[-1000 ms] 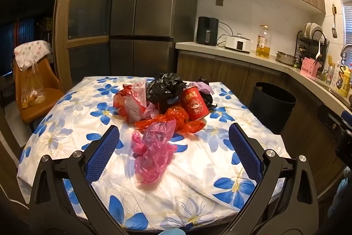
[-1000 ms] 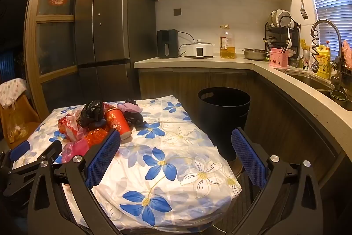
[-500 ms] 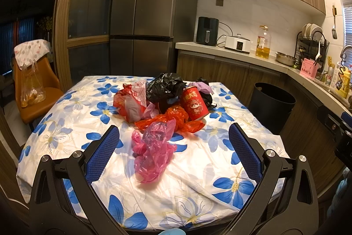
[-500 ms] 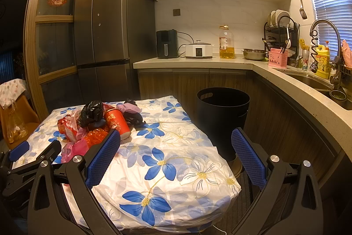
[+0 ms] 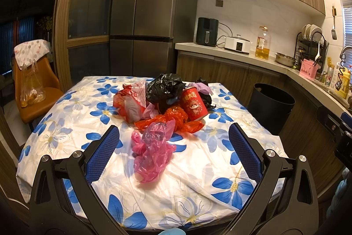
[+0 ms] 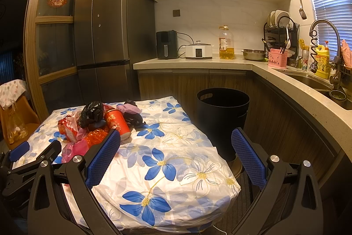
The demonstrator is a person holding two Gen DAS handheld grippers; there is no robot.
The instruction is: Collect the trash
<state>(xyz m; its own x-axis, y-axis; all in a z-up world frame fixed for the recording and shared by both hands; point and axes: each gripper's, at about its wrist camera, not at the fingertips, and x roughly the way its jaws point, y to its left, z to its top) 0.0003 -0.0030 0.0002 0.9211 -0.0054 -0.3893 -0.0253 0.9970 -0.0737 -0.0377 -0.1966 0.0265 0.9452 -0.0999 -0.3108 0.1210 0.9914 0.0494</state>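
Observation:
A heap of trash lies mid-table: a crumpled pink plastic bag (image 5: pixel 154 151) nearest me, an orange-red bag (image 5: pixel 173 120), a red paper cup (image 5: pixel 194 104) on its side, a black bag (image 5: pixel 165 88), a red-and-white wrapper (image 5: pixel 129 102) and a purple scrap (image 5: pixel 203 87). My left gripper (image 5: pixel 173 142) is open, its blue pads either side of the pink bag and short of it. My right gripper (image 6: pixel 176 147) is open over the table's right corner, holding nothing. The red cup (image 6: pixel 117 122) and black bag (image 6: pixel 91 111) lie to its left.
A black trash bin (image 6: pixel 222 116) stands on the floor beside the table's right side, below the counter (image 6: pixel 220 62). The floral tablecloth (image 5: pixel 220 169) covers the table. An orange chair (image 5: pixel 33 89) with a hanging bag stands at the left. A fridge (image 5: pixel 151 14) is behind.

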